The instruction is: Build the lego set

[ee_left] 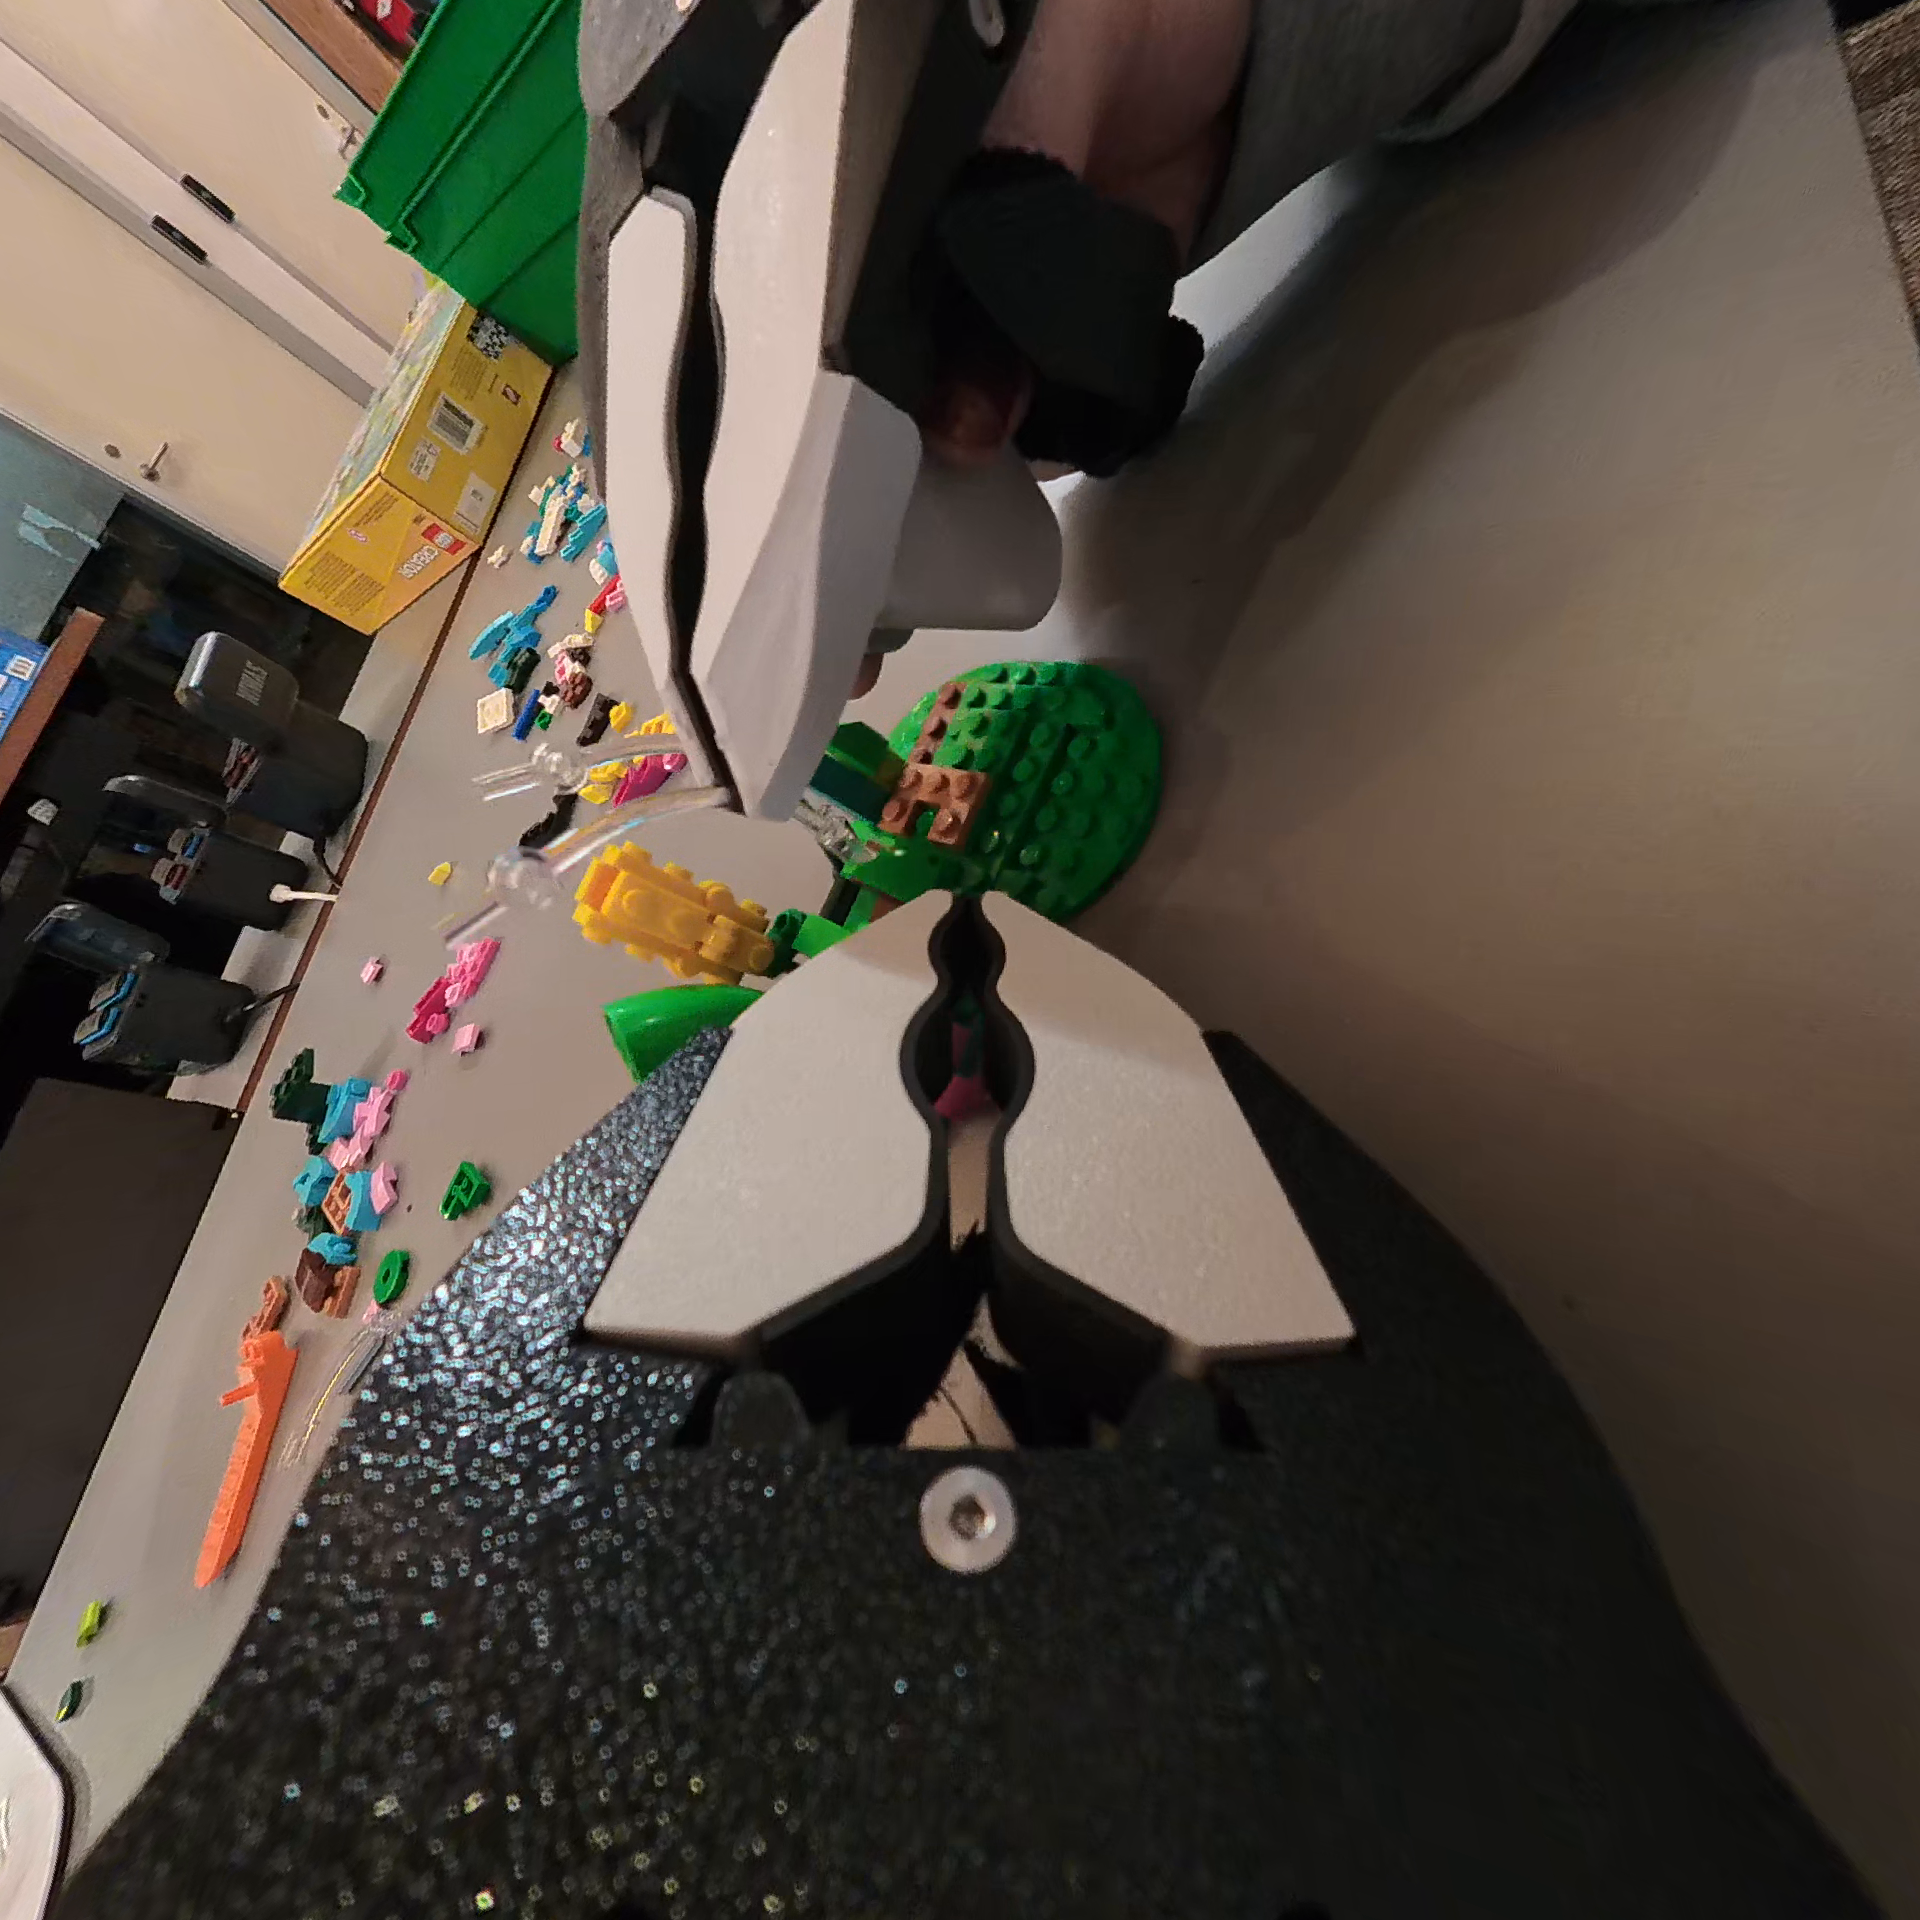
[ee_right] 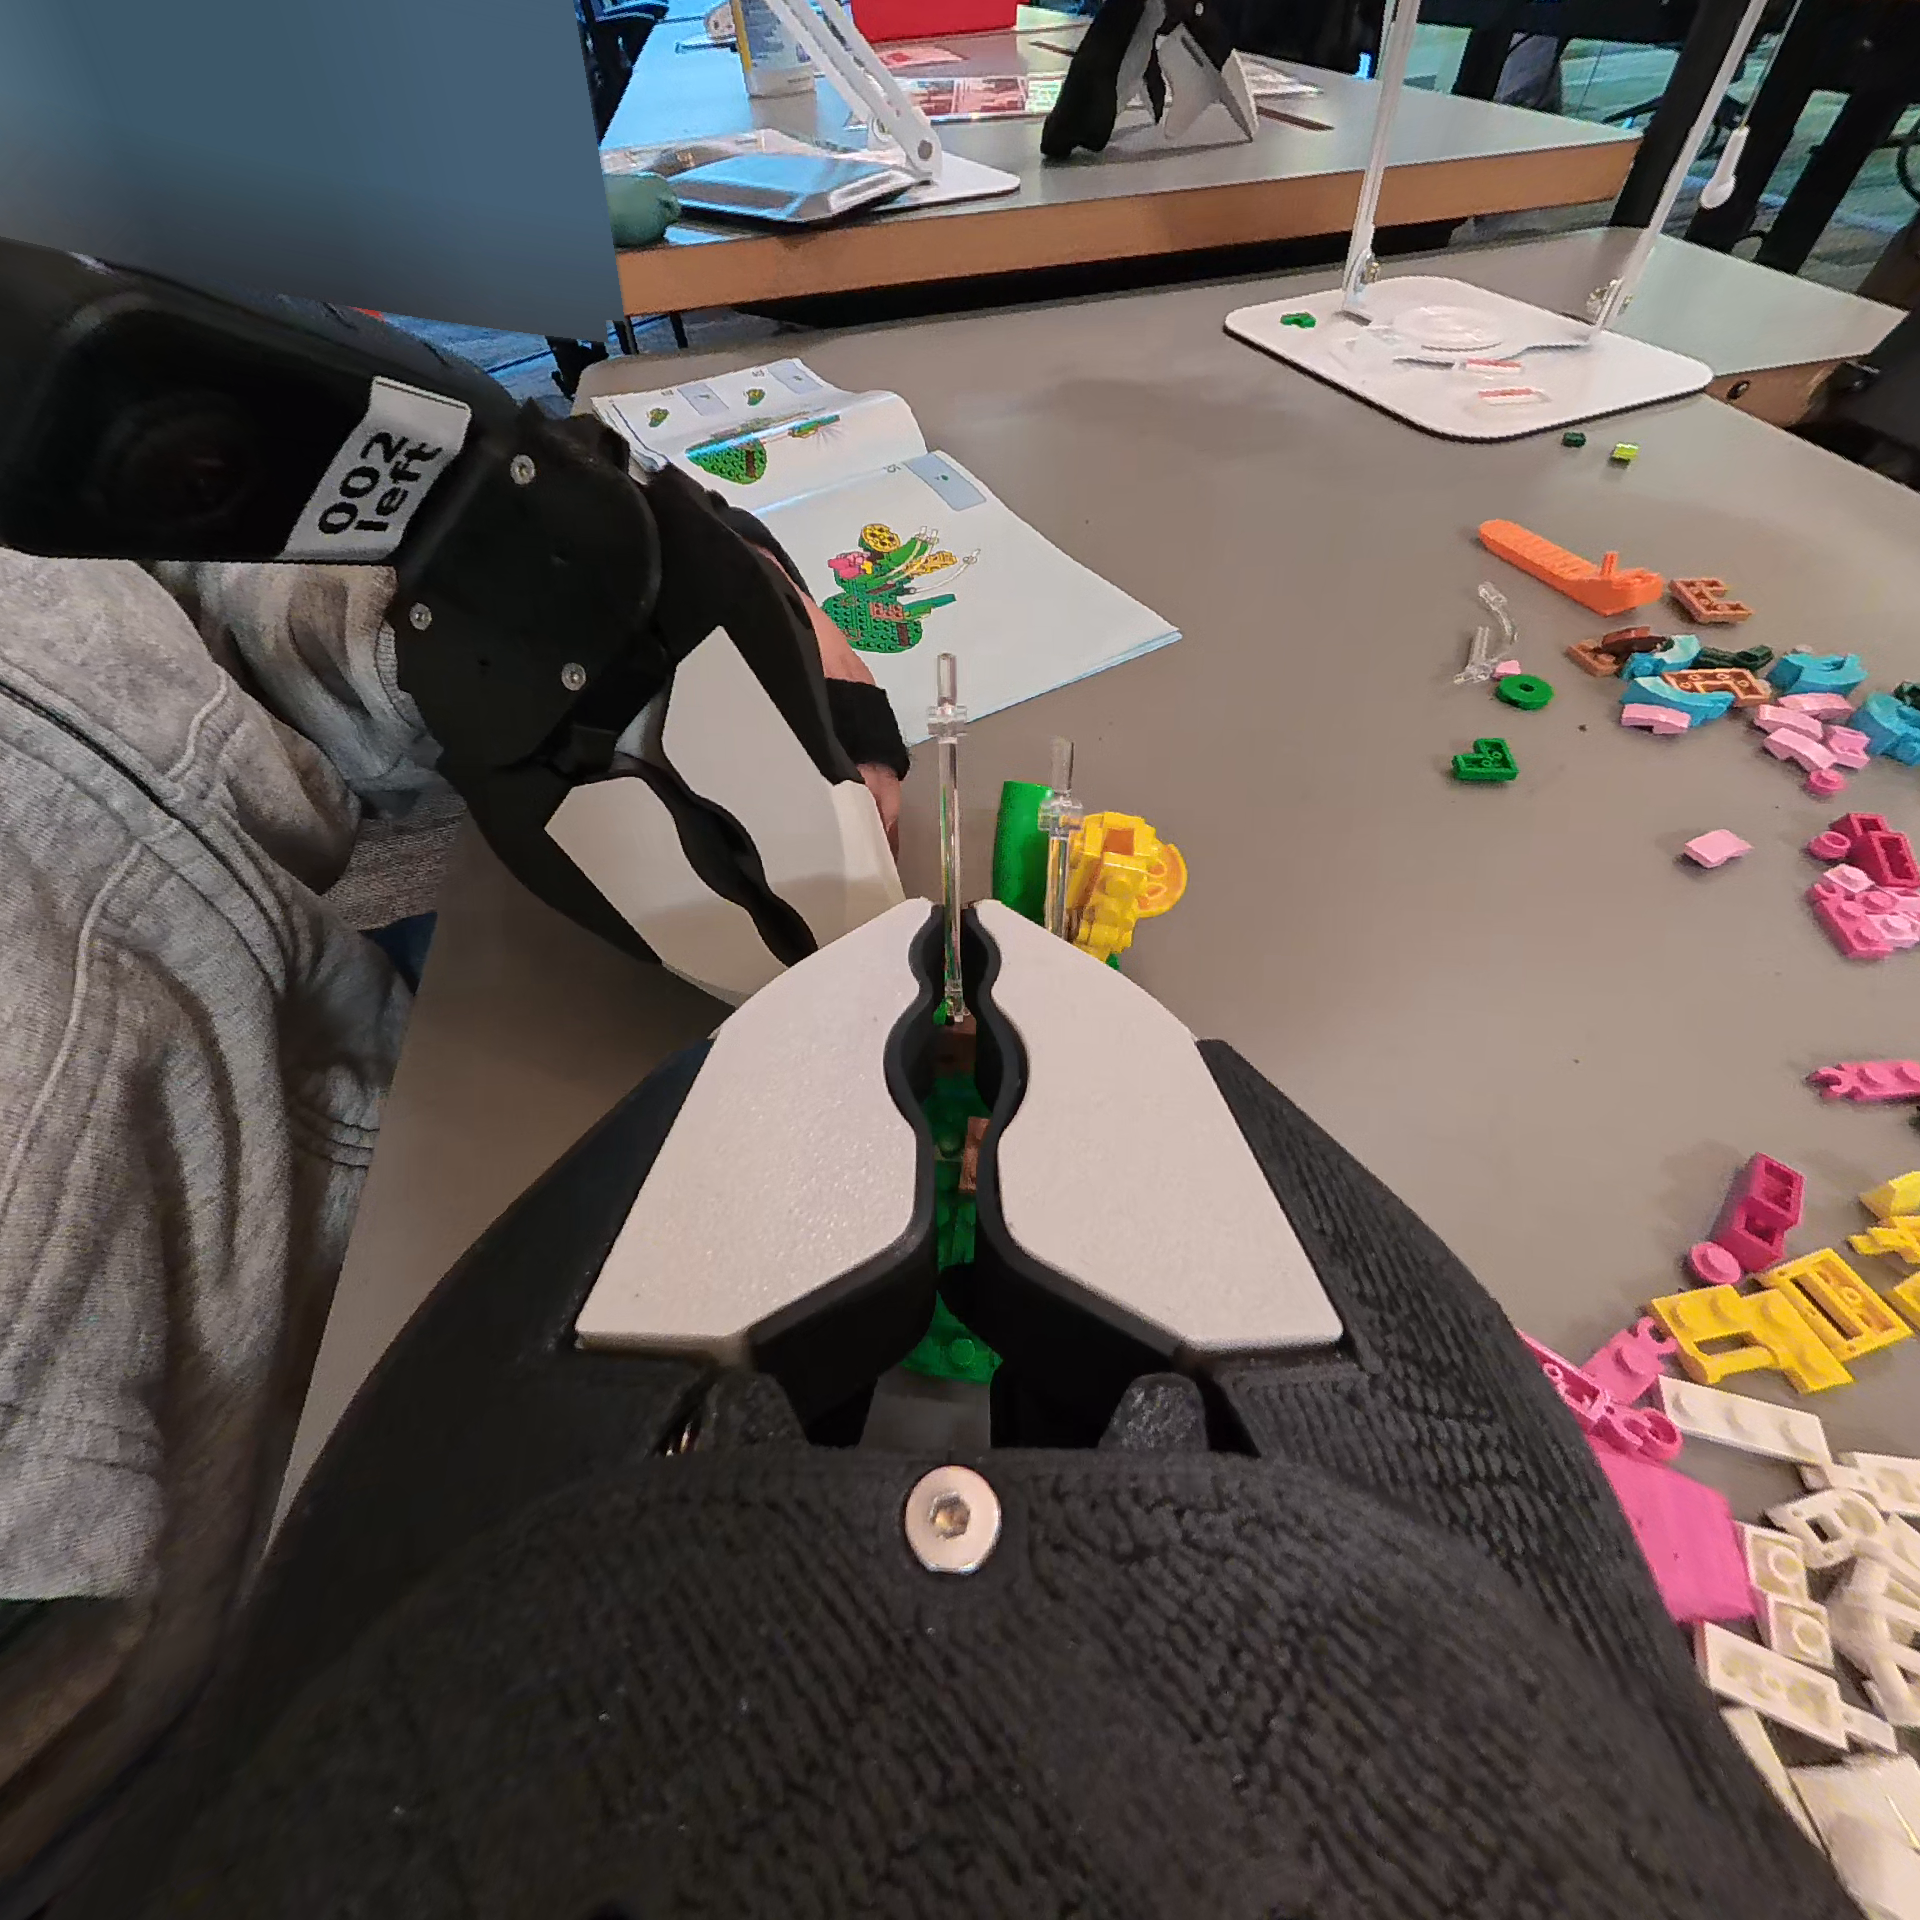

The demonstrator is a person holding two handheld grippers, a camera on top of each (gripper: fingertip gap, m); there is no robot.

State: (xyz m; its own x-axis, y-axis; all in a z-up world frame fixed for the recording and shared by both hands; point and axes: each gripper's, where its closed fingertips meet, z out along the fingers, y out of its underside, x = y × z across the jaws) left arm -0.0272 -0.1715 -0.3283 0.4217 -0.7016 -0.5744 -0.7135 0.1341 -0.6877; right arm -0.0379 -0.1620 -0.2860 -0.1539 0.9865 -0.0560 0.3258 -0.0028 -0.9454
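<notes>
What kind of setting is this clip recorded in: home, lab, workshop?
Probably an office or lab workspace used for toy-brick building: grey work tables, one strewn with loose bricks, an open instruction booklet, a yellow set box and stacked green bins.

Right gripper (ee_right: 958,914) closed on a clear rod (ee_right: 948,790) standing upright between the tips. Just beyond: second clear rod (ee_right: 1060,821), green piece (ee_right: 1023,842) and yellow flower (ee_right: 1127,873). Left gripper (ee_right: 831,925) just to the left, tips together. Open booklet (ee_right: 935,540) behind, on grey table (ee_right: 1351,935). Loose bricks (ee_right: 1818,1299) scattered at right; orange tool (ee_right: 1558,571) farther back.
</notes>
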